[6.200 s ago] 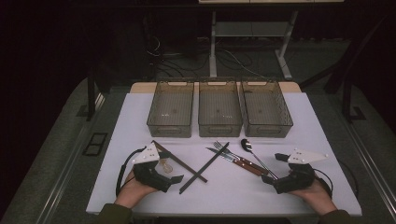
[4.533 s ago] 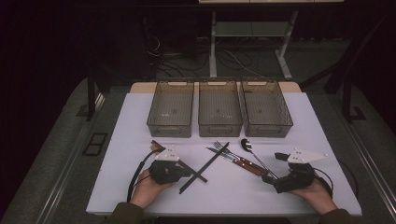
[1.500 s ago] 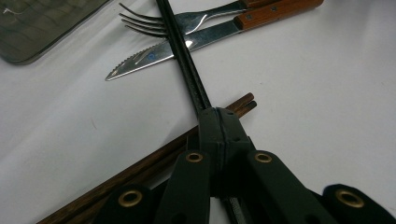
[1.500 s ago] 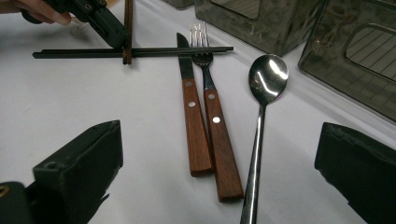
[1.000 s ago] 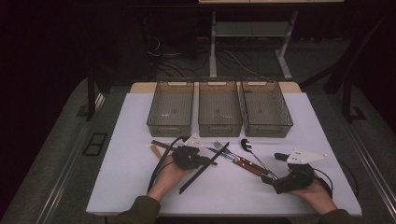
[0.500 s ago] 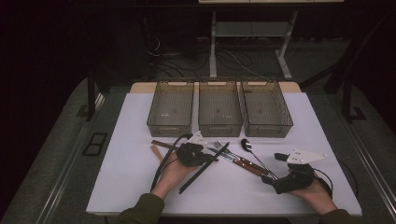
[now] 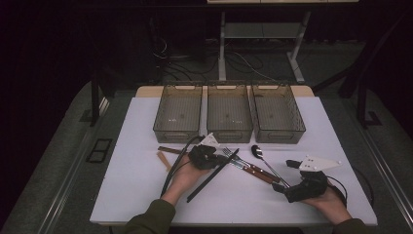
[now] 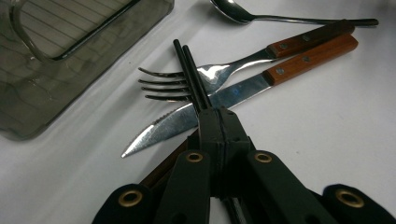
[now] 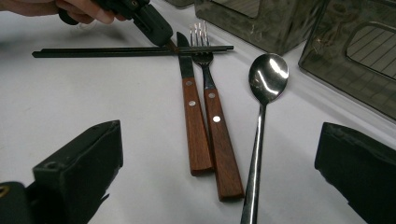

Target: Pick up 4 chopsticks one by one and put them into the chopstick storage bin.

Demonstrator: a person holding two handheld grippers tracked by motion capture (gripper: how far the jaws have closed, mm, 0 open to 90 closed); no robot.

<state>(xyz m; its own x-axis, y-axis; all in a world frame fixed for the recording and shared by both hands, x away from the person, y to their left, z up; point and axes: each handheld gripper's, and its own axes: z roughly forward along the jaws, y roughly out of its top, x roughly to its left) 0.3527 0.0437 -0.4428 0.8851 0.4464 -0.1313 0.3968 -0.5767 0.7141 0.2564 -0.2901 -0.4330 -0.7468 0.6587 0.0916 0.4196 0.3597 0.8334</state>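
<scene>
A pair of black chopsticks [image 7: 212, 176] lies slantwise on the white table [image 7: 136, 195], its far end across a fork [image 7: 229, 153] and a wood-handled knife [image 7: 253, 170]. A spoon [image 7: 258, 153] lies beside them. My left gripper [image 7: 214, 162] has its jaws pressed together, tip [image 8: 217, 116] low over the chopsticks [image 8: 189, 70] where they cross the knife blade [image 8: 224, 100] and fork [image 8: 187, 81]. I cannot tell whether they are pinched. My right gripper [image 7: 285, 176] rests at the front right, jaws wide apart [image 9: 219, 135], facing the knife handle [image 9: 194, 121] and spoon [image 9: 267, 74].
Three smoky clear bins [image 7: 178, 131] [image 7: 229, 132] [image 7: 278, 132] stand in a row at the back of the table. Two brown wooden sticks [image 7: 168, 150] lie left of my left hand. The left gripper's cable [image 7: 173, 168] loops over the table.
My left hand has carried its shut gripper from the table's front left to the middle, over the chopsticks; in the last second it only crept right. The right gripper has stayed put.
</scene>
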